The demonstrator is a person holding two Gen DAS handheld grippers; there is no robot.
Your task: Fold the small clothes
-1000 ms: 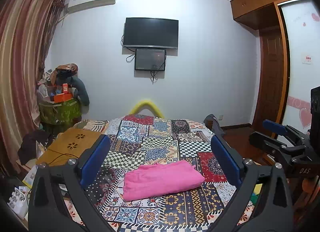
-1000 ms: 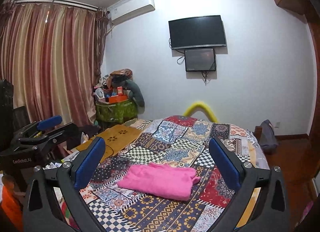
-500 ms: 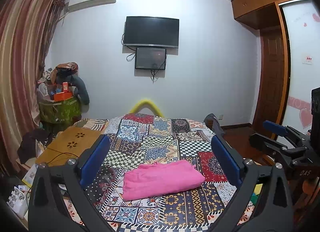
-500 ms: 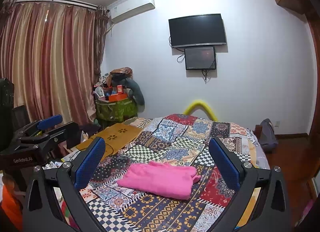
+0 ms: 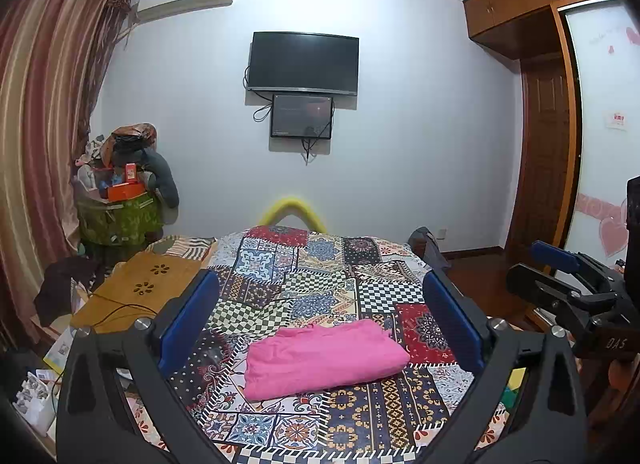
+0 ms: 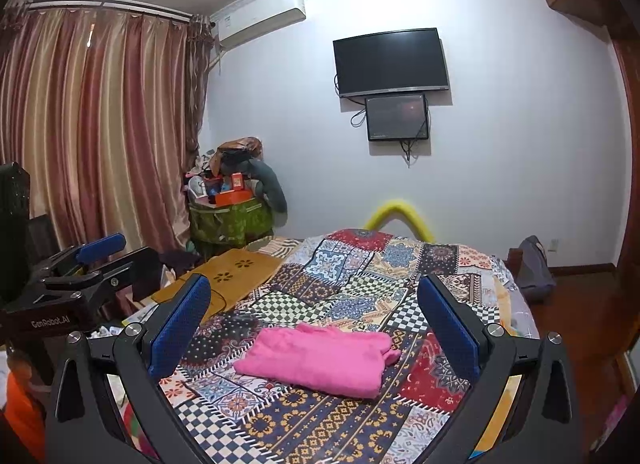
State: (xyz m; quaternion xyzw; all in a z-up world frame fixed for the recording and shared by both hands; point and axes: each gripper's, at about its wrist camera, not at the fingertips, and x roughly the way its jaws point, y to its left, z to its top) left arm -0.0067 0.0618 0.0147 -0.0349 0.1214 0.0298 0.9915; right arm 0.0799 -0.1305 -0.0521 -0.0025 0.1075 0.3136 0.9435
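Almost nothing has moved since the earlier frames; both views sit just a touch steadier. Left claw and right claw hover spread wide, empty, touching nothing. Just beyond them, the pink garment lies folded on the patchwork bed. Folding looks finished; next likely withdrawing or fetching another piece.

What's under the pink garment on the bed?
The pink garment lies folded flat on the patchwork bedspread, whose pattern shows all around it. Whatever lies directly beneath the cloth is covered.
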